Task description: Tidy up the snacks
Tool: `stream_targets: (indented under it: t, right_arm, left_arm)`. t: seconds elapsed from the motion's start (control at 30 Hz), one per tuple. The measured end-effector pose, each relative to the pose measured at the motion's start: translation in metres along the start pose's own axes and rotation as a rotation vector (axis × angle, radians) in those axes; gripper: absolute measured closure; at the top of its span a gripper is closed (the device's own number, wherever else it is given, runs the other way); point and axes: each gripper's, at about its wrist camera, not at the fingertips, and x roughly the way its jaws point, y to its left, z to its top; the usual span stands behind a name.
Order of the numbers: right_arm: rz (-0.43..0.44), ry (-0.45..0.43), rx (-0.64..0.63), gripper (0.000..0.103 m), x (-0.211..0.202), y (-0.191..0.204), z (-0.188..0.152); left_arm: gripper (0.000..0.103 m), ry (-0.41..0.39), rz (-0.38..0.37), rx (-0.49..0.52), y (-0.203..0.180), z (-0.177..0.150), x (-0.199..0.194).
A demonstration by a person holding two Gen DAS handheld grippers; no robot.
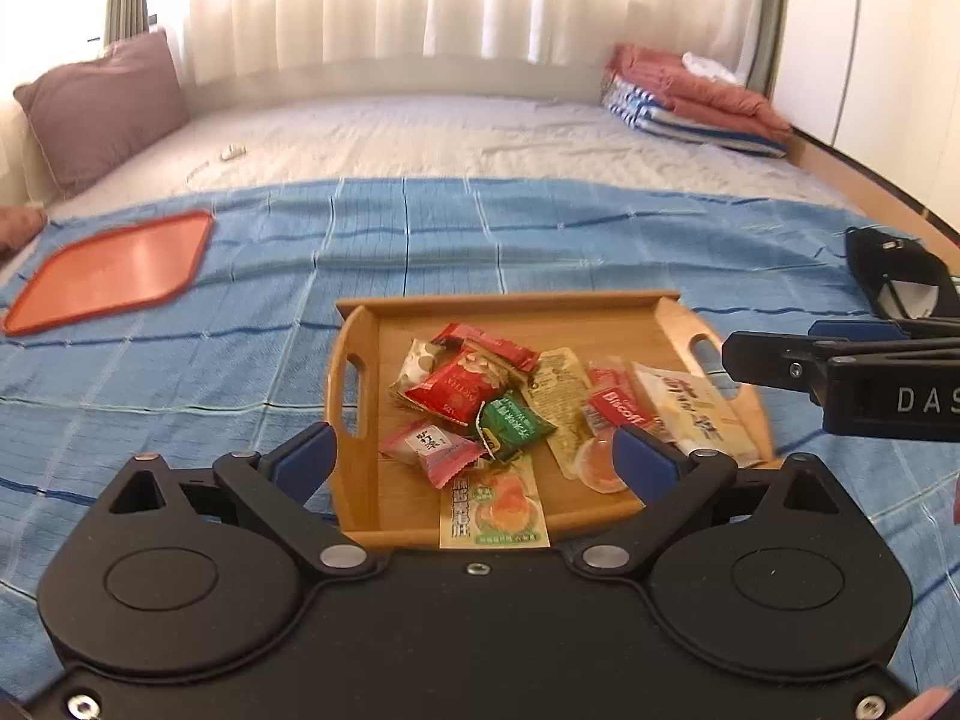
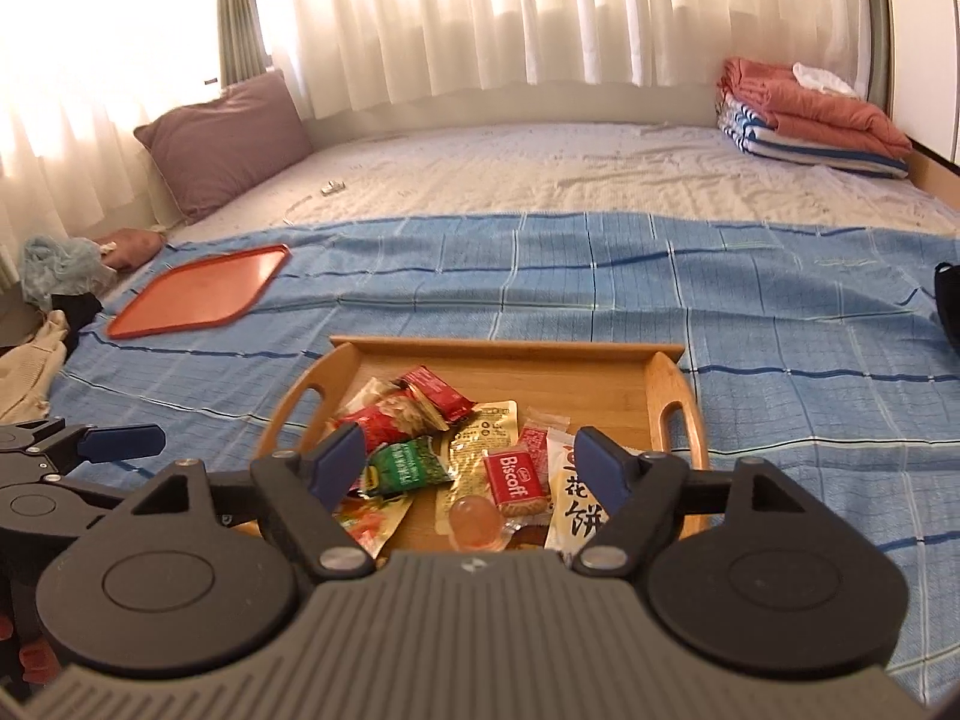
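Observation:
A wooden tray point(image 1: 510, 305) point(image 2: 510, 351) with handles sits on the blue blanket and holds several snack packets: a red packet point(image 1: 447, 393), a green packet point(image 1: 513, 423) point(image 2: 408, 465), a pink packet point(image 1: 429, 450), a Biscoff packet point(image 1: 621, 408) point(image 2: 515, 477), a jelly cup point(image 2: 474, 519) and a white packet point(image 2: 573, 504). My left gripper point(image 1: 474, 462) is open above the tray's near edge, empty. My right gripper point(image 2: 474, 468) is open over the tray's near side, empty. It also shows in the left wrist view point(image 1: 780, 360) at the right.
An empty orange tray point(image 1: 114, 270) point(image 2: 201, 291) lies on the blanket at the far left. A purple pillow point(image 1: 102, 108) and folded blankets point(image 1: 696, 96) sit at the back of the bed. A black object point(image 1: 894, 276) lies at the right.

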Motion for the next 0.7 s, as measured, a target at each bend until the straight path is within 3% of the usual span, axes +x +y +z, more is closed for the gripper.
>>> stream_targets:
  t: [0.23,0.7]
  right_arm:
    - [0.006,-0.050,-0.042,0.018,-0.054,0.017,-0.012]
    - [0.054,-0.108,-0.114,0.018,-0.141,0.049,-0.060]
  left_arm:
    - [0.003,-0.034,0.019,-0.004,-0.001,-0.020,-0.060]
    - [0.003,-0.057,-0.040,0.030,-0.013,-0.080,-0.151]
